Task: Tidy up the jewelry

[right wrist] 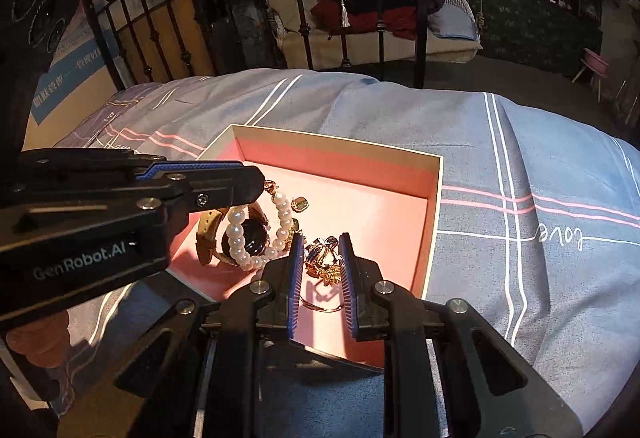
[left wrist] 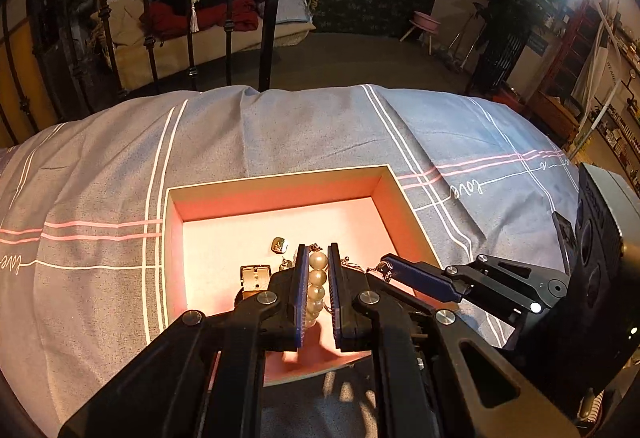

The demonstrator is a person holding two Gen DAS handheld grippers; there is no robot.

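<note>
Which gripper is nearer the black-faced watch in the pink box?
Left. The left gripper holds the pearl bracelet directly above the watch. The right gripper is off to the side, its fingers around gold jewelry.

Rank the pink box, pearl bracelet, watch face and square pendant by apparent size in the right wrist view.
1. Pink box
2. Pearl bracelet, a loop ringing the watch
3. Watch face, partly hidden by the left gripper
4. Square pendant
All lie close together, so nearness hardly skews this.
</note>
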